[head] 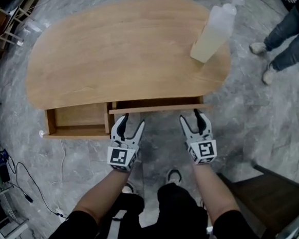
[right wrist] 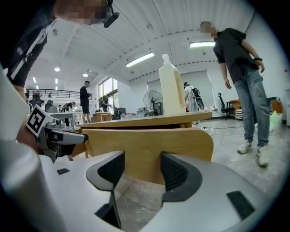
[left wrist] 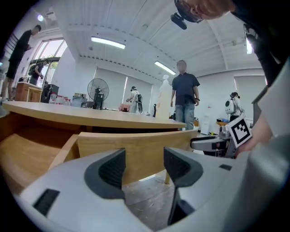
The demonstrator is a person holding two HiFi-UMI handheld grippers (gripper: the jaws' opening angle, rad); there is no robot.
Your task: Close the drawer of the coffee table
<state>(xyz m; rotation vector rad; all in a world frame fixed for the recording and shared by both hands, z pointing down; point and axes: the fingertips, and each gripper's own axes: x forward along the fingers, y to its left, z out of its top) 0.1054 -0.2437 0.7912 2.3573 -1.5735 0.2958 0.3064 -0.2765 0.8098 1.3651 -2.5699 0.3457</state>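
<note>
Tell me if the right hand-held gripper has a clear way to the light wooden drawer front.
Likely yes: the right hand-held gripper sits open just before the light wooden drawer front, nothing between.

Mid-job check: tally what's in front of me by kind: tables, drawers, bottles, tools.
Table: 1
Drawers: 2, left drawer, right drawer
Bottle: 1
Tools: 2, left tool, right tool
Total: 6

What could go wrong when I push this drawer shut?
A hard shove might topple the tall bottle standing near the table edge. The left gripper and right gripper, jaws open, face the nearly shut drawer; pushing unevenly could skew it. The other drawer stands much farther out and may be forgotten.
</note>
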